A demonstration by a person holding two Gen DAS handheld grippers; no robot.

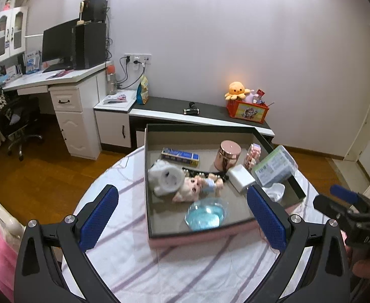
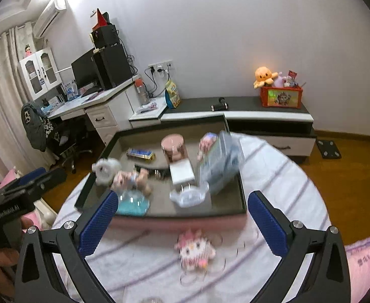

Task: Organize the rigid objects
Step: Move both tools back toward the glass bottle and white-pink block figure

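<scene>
Round table (image 1: 185,265), white cloth with purple stripes. On it, shallow tray (image 1: 200,234) with pink outer wall, dark rim and grey floor.

Tray contents, left wrist view:
- Blue and yellow flat box (image 1: 180,156), lying near the far wall.
- Copper-coloured round tin (image 1: 227,156), upright, right of the box.
- Clear jar of pink and white pieces (image 1: 252,156), just right of the tin.
- White fluffy toy (image 1: 165,179), at the left side, touching the doll.
- Small doll (image 1: 197,186), lying on its back mid-tray.
- Dark strip of small items (image 1: 205,173) behind the doll; detail too small to tell.
- White rectangular block (image 1: 241,176), right of the doll.
- Clear plastic box with printed label (image 1: 274,168), tilted, leaning over the right rim.
- White heart-shaped dish (image 1: 275,192), under that box at the right wall.
- Clear dish with blue filling (image 1: 206,214), near the front wall.

Outside the tray, right wrist view: pink and white bead figure (image 2: 195,250), on the cloth just before the tray's front wall, blurred.

Left gripper (image 1: 182,217): released, blue pads wide apart, nothing between them, held above the table at the tray's front.
Right gripper (image 2: 183,223): released, jaws at full spread, empty, above the bead figure and the tray's front wall.

Background: low black and white cabinet (image 1: 210,118) bearing a red crate with an orange plush octopus (image 1: 236,90).
</scene>
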